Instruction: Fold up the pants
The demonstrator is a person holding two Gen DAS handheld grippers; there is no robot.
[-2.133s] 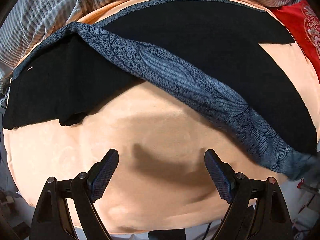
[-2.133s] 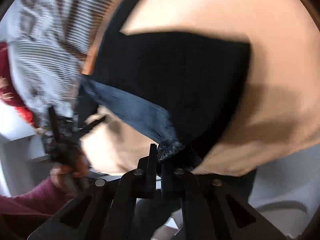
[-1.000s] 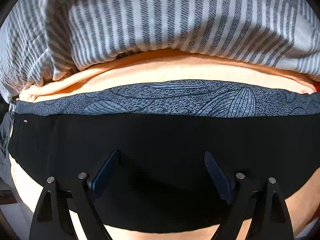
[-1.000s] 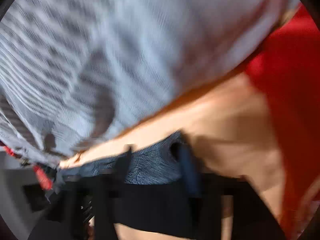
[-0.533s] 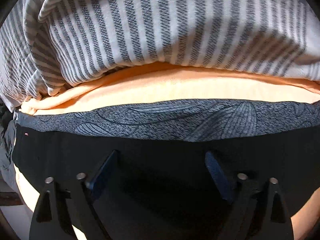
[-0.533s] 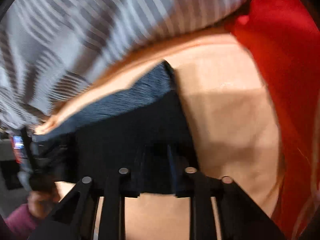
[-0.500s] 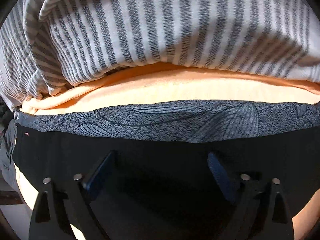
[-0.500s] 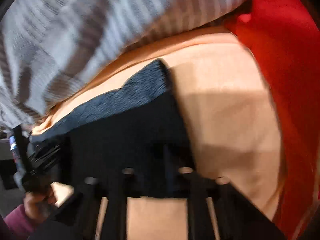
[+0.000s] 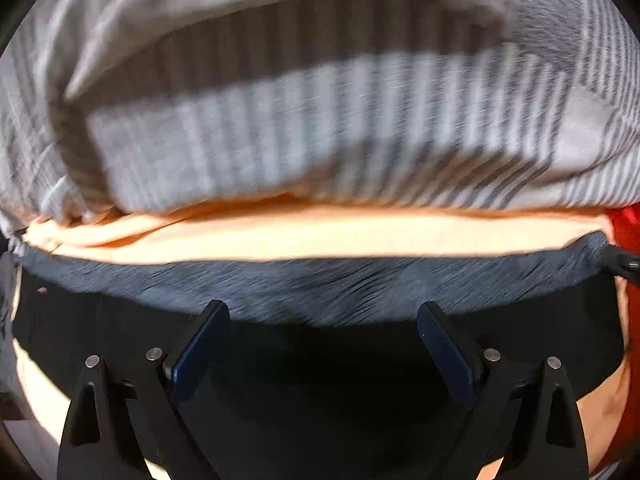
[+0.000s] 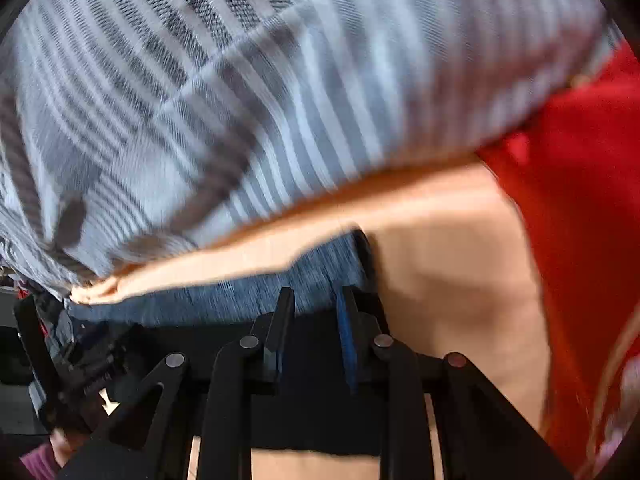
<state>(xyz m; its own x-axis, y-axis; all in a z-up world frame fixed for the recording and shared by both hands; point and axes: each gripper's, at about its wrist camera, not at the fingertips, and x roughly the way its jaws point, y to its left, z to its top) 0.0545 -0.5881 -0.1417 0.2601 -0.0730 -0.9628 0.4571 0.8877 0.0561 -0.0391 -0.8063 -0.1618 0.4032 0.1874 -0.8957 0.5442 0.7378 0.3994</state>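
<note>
— Where are the black pants [image 9: 320, 380] with the blue-grey patterned waistband [image 9: 320, 288]?

— Flat on the peach sheet [image 9: 320, 236], below the striped grey duvet [image 9: 300, 128]; blur hides detail.

— And the tools?

— The left gripper [image 9: 322, 340] gapes wide above the pants. The right gripper [image 10: 314, 332] is narrowly parted at the pants' corner; its grip is unclear.

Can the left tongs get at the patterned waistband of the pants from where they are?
Probably yes. The left tongs are open and empty over the black pants, and the patterned waistband lies flat just ahead of the tips with nothing across it. The striped blanket sits farther back.
</note>
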